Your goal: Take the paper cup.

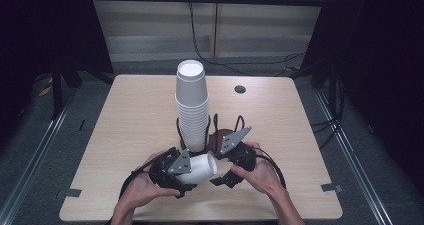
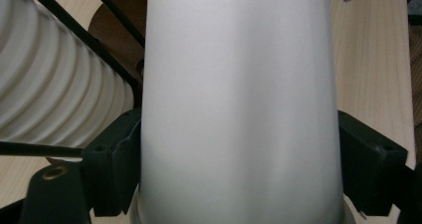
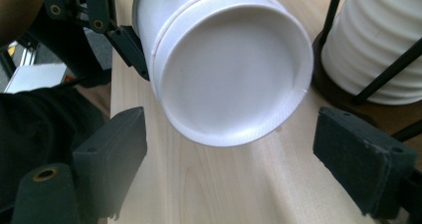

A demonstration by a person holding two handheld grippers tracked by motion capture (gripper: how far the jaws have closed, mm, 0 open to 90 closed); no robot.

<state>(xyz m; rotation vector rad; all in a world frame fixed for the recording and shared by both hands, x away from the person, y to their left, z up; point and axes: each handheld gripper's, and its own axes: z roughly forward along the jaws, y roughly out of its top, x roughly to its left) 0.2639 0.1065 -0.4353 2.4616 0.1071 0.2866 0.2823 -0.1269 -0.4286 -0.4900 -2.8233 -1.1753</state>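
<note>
Left gripper (image 1: 186, 181): being held in the person's left hand (image 1: 142, 189) near the table's front edge; jaws are clamped on the single white foam cup (image 1: 198, 168), pads pressed against its side wall in the left gripper view.
Single white foam cup (image 2: 239, 104): being held lying on its side just above the light wooden table (image 1: 135, 120), closed bottom end (image 3: 231, 77) turned toward the right gripper.
Right gripper (image 1: 220, 177): being held in the right hand (image 1: 262, 177) just beside the cup; jaws are standing wide, apart from the cup, nothing gripped between the pads (image 3: 363, 159).
Black wire cup holder (image 1: 210, 130): standing on a dark round base (image 3: 343, 102) just behind both grippers.
Tall stack of white ribbed foam cups (image 1: 191, 105): being kept upright inside the holder, mid-table.
Small dark round grommet (image 1: 240, 89): set in the tabletop, farther back, right of the stack.
</note>
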